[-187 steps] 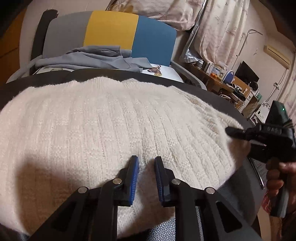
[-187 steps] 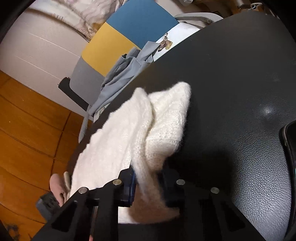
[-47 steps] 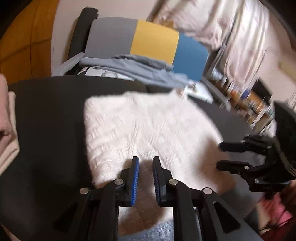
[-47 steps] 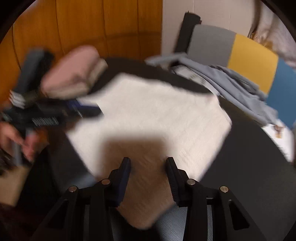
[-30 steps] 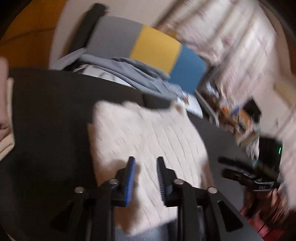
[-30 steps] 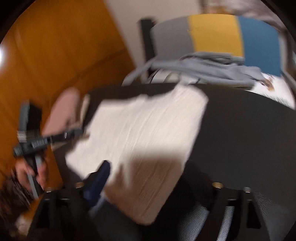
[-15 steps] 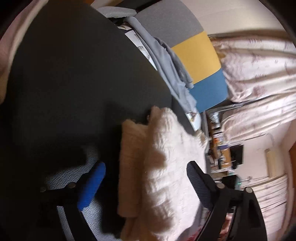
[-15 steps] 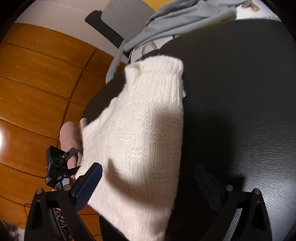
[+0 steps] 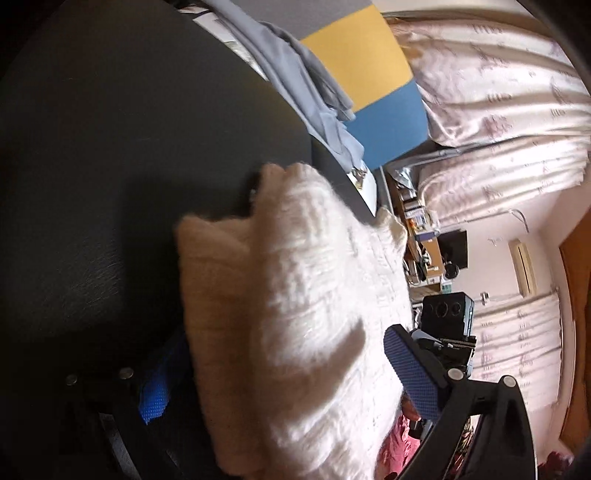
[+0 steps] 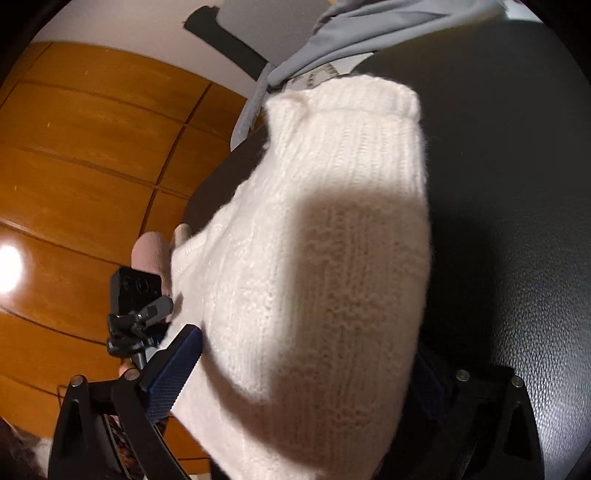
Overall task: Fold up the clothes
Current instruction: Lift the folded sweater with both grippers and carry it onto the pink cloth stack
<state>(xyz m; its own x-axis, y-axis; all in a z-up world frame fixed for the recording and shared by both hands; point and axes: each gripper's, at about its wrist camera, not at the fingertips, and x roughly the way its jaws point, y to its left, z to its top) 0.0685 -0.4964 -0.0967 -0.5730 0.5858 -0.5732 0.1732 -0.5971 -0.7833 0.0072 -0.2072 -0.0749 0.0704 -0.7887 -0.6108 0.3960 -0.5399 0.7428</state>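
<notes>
I found my left gripper (image 9: 284,373) spread wide around the folded cream knit sweater (image 9: 306,317), mid-frame on the black leather table (image 9: 110,155). My right gripper (image 10: 306,373) likewise straddled it, released. Grey garment (image 10: 354,33) lay upper frame.

A lived-in home room was shown: pale patterned curtains (image 9: 498,70), a wall-mounted air conditioner (image 9: 521,266), a cluttered desk (image 9: 424,236) with a dark monitor (image 9: 452,245), wooden wall panelling (image 10: 92,166), and grey clothing (image 9: 295,77) draped over a grey, yellow and blue chair (image 9: 369,66).
</notes>
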